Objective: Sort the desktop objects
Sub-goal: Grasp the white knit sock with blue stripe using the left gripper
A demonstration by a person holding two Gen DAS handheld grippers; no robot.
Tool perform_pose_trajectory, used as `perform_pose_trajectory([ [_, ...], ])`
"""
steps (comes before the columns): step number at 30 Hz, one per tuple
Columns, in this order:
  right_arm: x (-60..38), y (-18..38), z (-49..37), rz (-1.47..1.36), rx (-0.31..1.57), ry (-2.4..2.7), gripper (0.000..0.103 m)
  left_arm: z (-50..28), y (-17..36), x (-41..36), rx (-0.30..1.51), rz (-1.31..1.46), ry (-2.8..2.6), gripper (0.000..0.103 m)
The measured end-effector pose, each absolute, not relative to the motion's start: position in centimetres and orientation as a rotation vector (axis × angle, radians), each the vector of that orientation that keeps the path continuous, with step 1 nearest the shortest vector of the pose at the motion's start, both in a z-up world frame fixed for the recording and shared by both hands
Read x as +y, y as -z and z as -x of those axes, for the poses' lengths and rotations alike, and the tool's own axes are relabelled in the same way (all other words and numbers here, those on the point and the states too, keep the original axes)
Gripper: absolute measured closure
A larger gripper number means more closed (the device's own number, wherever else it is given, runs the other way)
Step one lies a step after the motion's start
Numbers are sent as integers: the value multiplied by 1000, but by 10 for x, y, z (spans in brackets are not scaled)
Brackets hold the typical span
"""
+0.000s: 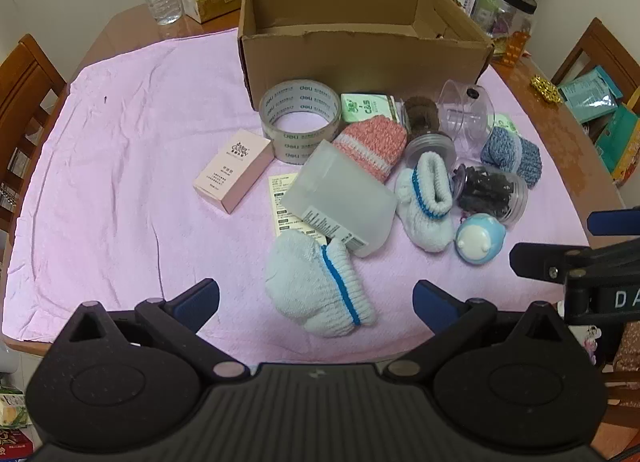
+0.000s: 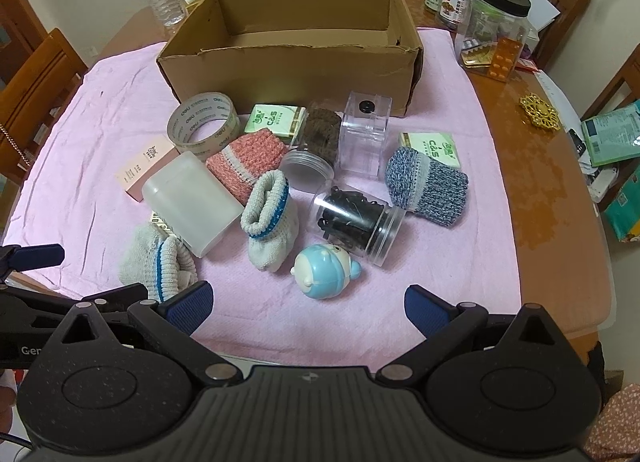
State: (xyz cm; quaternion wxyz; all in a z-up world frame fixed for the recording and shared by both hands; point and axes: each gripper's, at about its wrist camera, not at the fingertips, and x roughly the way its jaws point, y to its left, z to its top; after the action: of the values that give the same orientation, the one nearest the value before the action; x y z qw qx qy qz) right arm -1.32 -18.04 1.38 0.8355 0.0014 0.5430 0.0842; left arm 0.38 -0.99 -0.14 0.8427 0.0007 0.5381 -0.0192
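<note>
Pink cloth (image 2: 440,262), frosted container (image 2: 188,206) lying diagonally, both grippers' fingers (image 1: 196,304) apart, empty.

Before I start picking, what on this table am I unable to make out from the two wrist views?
- Cardboard box floor: both views, near part hidden behind its front wall.
- Printed sheet: left wrist view, mostly covered by the frosted container; print too small to read.
- Brown item: right wrist view, partly behind the clear box and a jar; identity unclear.
- Clutter at the far right table edge: small, cropped by the fisheye rim.
</note>
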Motion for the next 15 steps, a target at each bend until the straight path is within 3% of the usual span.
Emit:
perform_pose_trajectory([
  [15,-196,-17,7,44,1122,-259,0,-3,3,-23,1109,46,-20,1],
])
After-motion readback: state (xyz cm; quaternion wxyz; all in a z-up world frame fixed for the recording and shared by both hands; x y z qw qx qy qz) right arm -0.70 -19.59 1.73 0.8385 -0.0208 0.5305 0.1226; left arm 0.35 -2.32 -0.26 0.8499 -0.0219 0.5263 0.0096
